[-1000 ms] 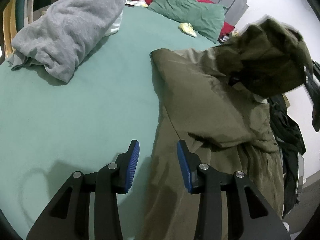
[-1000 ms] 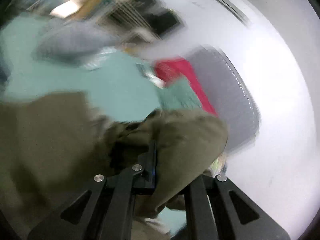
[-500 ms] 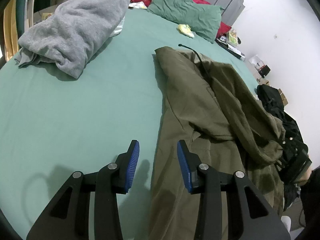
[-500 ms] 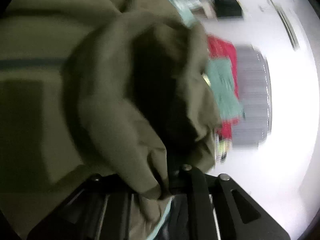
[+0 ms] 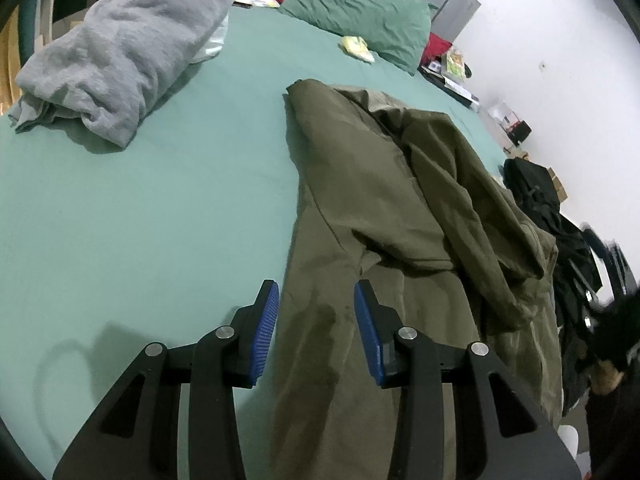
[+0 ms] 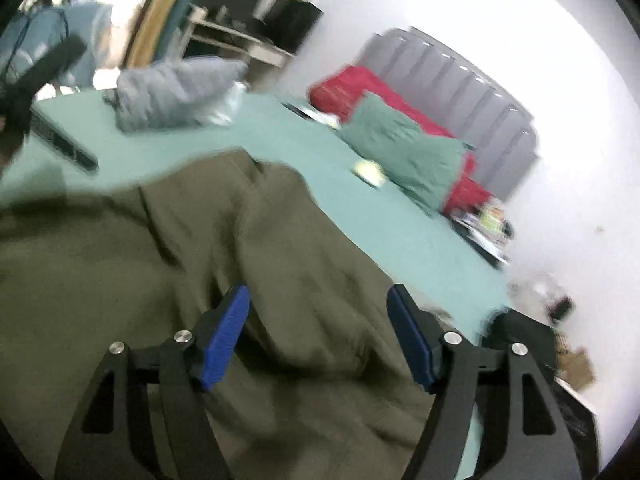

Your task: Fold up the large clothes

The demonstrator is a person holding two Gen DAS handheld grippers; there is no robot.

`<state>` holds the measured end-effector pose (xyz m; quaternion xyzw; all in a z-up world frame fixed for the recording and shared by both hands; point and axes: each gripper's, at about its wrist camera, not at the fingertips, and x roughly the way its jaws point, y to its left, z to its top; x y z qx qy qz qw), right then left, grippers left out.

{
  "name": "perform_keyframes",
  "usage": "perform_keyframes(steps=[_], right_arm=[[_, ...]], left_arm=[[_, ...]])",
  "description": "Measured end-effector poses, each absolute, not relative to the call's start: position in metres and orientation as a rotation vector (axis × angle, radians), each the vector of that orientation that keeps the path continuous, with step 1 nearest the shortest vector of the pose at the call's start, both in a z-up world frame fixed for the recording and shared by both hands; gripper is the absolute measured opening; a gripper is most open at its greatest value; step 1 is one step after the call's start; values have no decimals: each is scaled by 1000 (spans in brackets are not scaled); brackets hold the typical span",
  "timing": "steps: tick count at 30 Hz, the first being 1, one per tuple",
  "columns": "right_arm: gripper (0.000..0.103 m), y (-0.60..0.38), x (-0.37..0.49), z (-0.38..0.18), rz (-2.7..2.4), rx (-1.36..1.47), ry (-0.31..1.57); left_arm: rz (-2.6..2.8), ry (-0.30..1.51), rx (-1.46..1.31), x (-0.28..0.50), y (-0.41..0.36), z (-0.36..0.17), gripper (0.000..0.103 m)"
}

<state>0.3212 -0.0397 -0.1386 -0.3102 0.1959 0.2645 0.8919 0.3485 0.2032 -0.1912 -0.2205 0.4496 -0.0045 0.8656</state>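
the olive jacket lies spread on the bed, running from under the left gripper away toward the pillows, its near hem passing beneath and between the blue pads, which stand partly apart and above the cloth without pressing it, so this gripper is released and grasping nothing. the jacket's left edge is a fairly straight line just ahead of the left pad; to the left of that pad the green sheet is bare and wide, open ground out to the grey blanket heaped far ahead on the left. a sleeve is folded across the jacket's body ahead and to the right of the right pad, and the jacket's right side hangs near the bed's edge, where dark clothes are piled beyond it. in the right wrist view the right gripper has its jaws opening; rumpled jacket cloth sits below and between the pads but neither pad presses on it. ahead of its right pad a strip of bare sheet runs to the bed's edge. far ahead lie a green pillow, a red pillow and a grey headboard. the view is blurred. no containers or readable writing can be made out.
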Motion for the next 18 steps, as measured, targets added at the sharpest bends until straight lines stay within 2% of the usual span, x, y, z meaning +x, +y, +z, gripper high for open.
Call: perform_keyframes(steps=[3,4,5,6,10,13,15,17,18], right_arm=[[72,0,354,-173,632,-651,549],[64,6,356,-183,640,-657,613],[15,8,364,-196,673,-639,682],[4,8,368,-208,675,-644,739],[4,-11,340,-226,622,-740,749],[11,-31,330,-250,572,-725,796],[21,-43,322,-249,582,-647,752],[40,-53,324,-233,583,-554,783],[44,-61,322,-224,563,-504,785]], left_arm=[[-22,946,-448,352,198,-191,41],[-26,947,-441,354,196,-192,41],[-28,954,-435,355,194,-193,41],[-32,960,-433,357,193,-194,41],[-45,979,-425,358,189,-196,41],[-70,993,-422,356,183,-198,41],[-87,1002,-423,351,179,-200,41],[-96,994,-416,345,176,-200,41],[-91,986,-405,340,175,-198,41]])
